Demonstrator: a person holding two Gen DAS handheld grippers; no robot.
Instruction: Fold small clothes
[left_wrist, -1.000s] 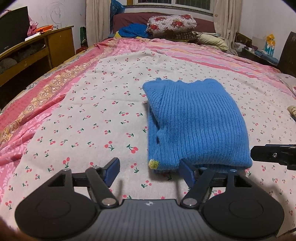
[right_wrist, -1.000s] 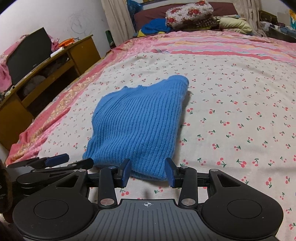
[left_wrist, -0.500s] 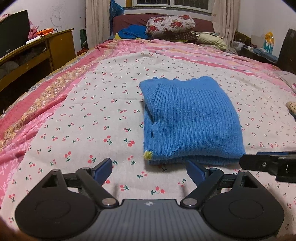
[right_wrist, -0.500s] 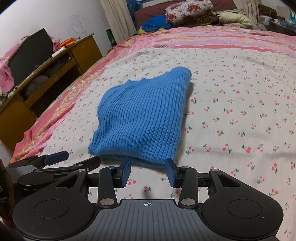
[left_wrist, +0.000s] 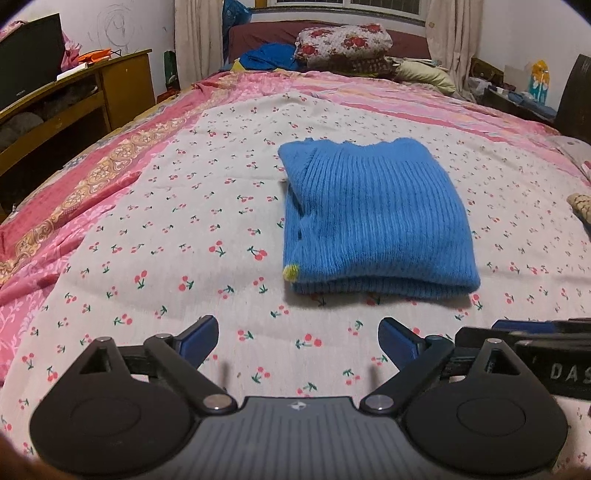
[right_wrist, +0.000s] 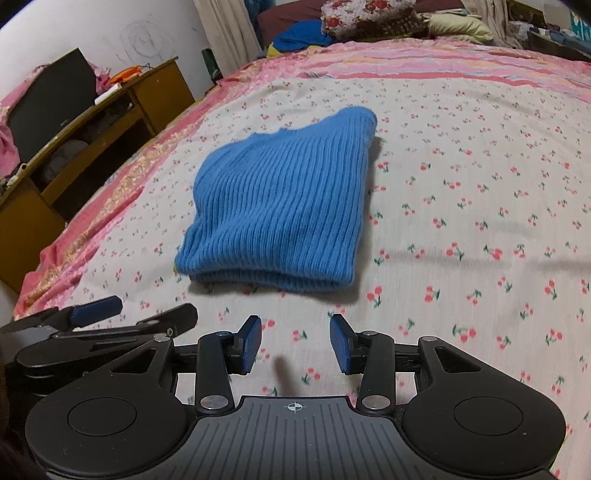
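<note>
Ribbed blue knit sweater (left_wrist: 373, 221), folded into a thick, roughly rectangular pad, lies flat on the bed's white cotton sheet printed with small red cherries (left_wrist: 184, 229), which runs into a pink patterned border along one side. Its knit ribs and long axis run away from both cameras toward the pillows, with the rounded folded edge nearest the fingers and the narrower, wavy-edged end farthest off; a small yellow tip (left_wrist: 290, 273) shows at its near left corner. The left gripper (left_wrist: 297, 338) sits just short of the fold, its blue-padded fingers (left_wrist: 197, 338) having just been spreading to a wide gap with only sheet between them. The right gripper (right_wrist: 295, 343) hangs near the same edge, fingers parted more narrowly and holding nothing, apart from the sweater.
</note>
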